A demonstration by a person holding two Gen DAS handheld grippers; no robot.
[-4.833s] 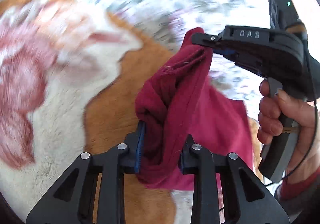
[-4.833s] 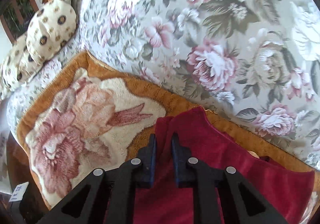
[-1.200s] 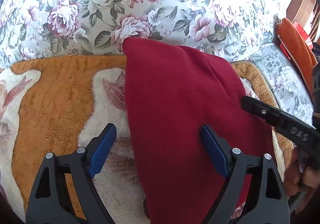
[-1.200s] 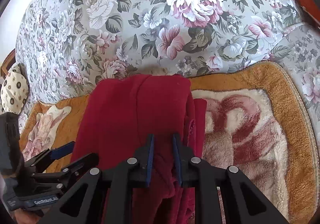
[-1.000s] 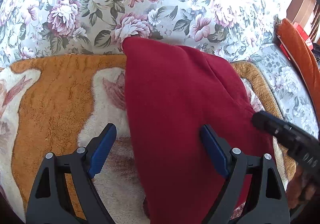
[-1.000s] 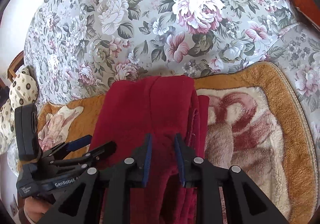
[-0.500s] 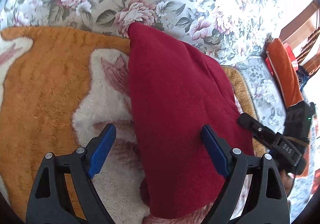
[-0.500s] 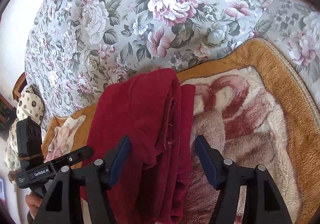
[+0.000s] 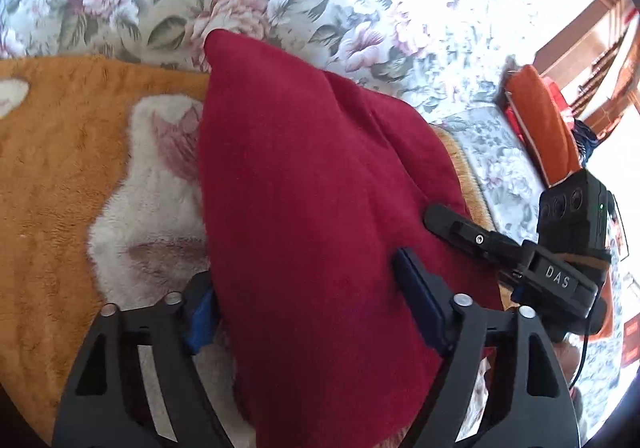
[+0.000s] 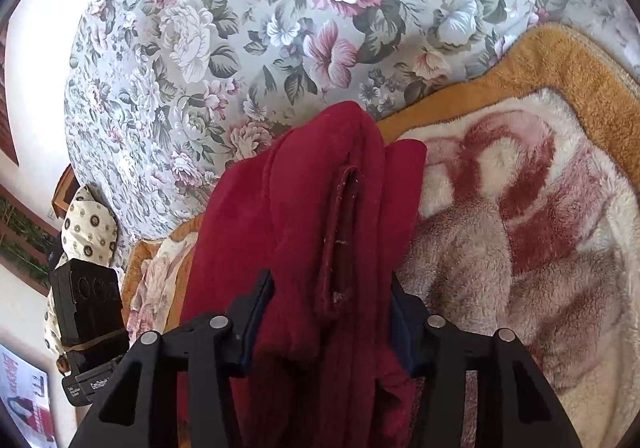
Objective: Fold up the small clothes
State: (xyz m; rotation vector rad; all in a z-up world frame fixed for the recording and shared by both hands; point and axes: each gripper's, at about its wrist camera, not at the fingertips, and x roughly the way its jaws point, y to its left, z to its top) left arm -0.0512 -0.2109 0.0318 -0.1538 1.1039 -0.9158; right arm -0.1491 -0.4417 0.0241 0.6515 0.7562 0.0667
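Observation:
A dark red fleece garment [image 9: 300,188] lies folded into a long narrow stack on a plush blanket [image 9: 60,168]. My left gripper [image 9: 304,280] straddles its near end. Its jaws are closing, with the left pad at the cloth's edge and the right pad on top of the cloth. In the right wrist view the same garment [image 10: 304,208] shows its layered edges and a seam. My right gripper [image 10: 330,280] has the thick stack between its jaws, which are closing; no firm pinch shows. One right finger [image 9: 460,226] rests at the garment's right side.
The blanket [image 10: 520,228] is orange-bordered with a cream and pink flower pattern and covers a floral sofa seat. The floral backrest [image 10: 240,48] rises just behind the garment. An orange cushion [image 9: 548,128] sits far right, a spotted cushion [image 10: 90,228] far left.
The right jaws let go of a thin fold, sprang wide, and now narrow around the whole stack. The left jaws have drawn in around the garment's near end. Both views tipped.

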